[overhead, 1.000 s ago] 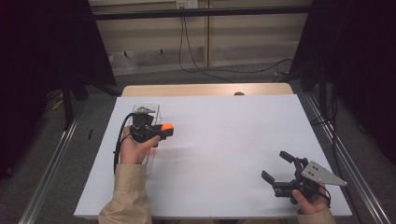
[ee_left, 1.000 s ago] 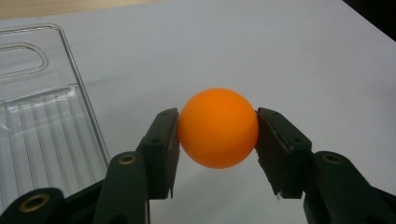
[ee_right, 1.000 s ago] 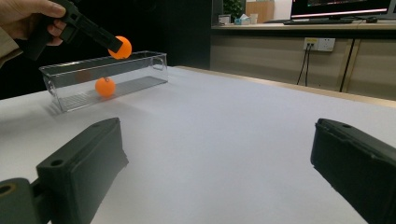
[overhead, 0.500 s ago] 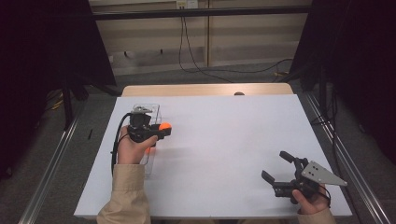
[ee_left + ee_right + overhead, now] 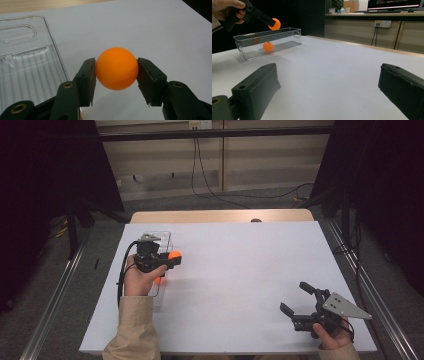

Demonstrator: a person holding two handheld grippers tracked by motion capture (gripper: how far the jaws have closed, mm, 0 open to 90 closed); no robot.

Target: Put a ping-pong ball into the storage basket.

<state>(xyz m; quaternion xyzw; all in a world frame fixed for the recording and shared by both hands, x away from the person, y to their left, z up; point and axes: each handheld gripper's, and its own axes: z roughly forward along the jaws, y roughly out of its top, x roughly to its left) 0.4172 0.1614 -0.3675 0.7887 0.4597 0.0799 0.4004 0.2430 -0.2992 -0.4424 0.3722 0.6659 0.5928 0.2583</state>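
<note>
A: Ball (image 5: 116, 68), orange, is sitting clamped between the left gripper (image 5: 159, 262) jaws, one pad pressing on each side. Agree?

B: Yes. In the left gripper view both pads are touching it at its widest part, jaws closed only as far as the ball allows. It's hanging in the air, not resting on anything.

A: Where is it hanging exactly?

B: In the high view it's showing just beside the bin (image 5: 159, 296), at the bin's right long wall. In the right gripper view it's riding above the rim. Whether it's over the inside or just outside, I can't tell.

A: Bin details?

B: Clear plastic, long and narrow, ribbed floor, a slot handle in the end wall. It's lying lengthwise near the table's (image 5: 240, 270) left edge. A second ball (image 5: 268, 46), also orange, is lying inside it on the floor.

A: Left hand?

B: Left hand (image 5: 140, 277) is wrapping the gripper's grip, beige sleeve (image 5: 130, 332) coming in from the bottom, black cable looping off to the left.

A: Right gripper (image 5: 298, 301)?

B: Jaws are standing wide apart, holding nothing. It's sitting low near the table's right front corner, well apart from the bin, and it's pointing toward the bin. Right hand (image 5: 331, 334) is gripping it, grey plate on top.

A: Table?

B: White top, wooden strip showing at the far edge.
</note>
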